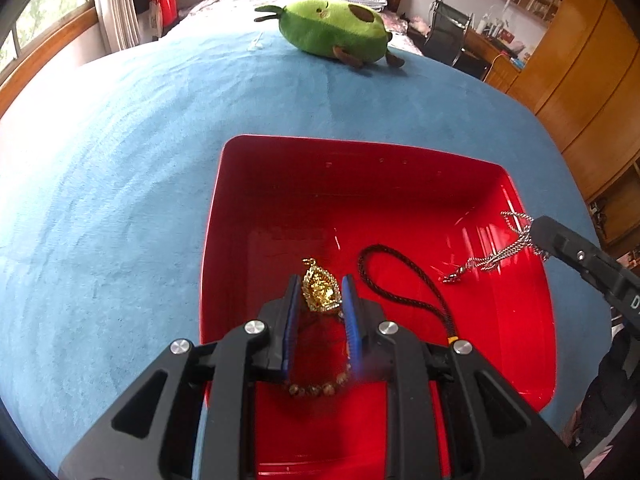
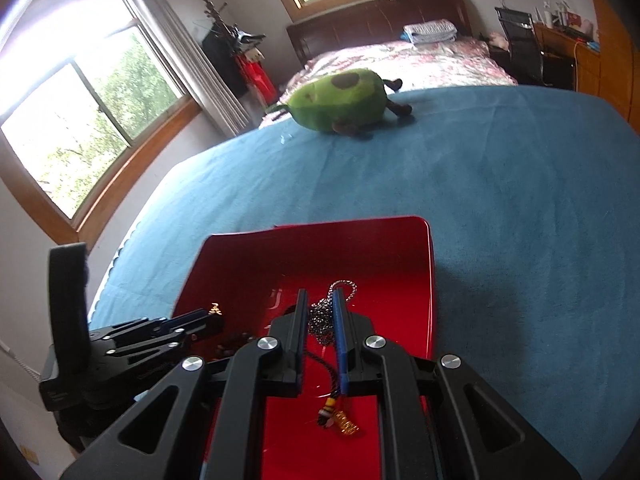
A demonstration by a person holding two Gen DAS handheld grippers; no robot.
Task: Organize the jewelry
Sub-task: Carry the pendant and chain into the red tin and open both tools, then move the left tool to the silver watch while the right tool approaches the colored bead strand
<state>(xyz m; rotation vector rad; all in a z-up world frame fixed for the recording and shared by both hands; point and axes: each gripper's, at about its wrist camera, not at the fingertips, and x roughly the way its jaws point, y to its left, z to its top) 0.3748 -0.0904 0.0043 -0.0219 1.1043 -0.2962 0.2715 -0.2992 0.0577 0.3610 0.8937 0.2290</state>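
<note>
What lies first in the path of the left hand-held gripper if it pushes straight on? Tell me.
The left hand-held gripper, shut on the gold pendant, points steeply down into the red tray. Straight on, it would probably press the pendant onto the tray's floor; how close that floor lies is unclear.

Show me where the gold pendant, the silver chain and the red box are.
gold pendant (image 1: 320, 290): left wrist view, on its ornate gold body.
silver chain (image 1: 496, 258): left wrist view, on the hanging strand of links.
red box (image 1: 360, 148): left wrist view, on the far rim.
</note>
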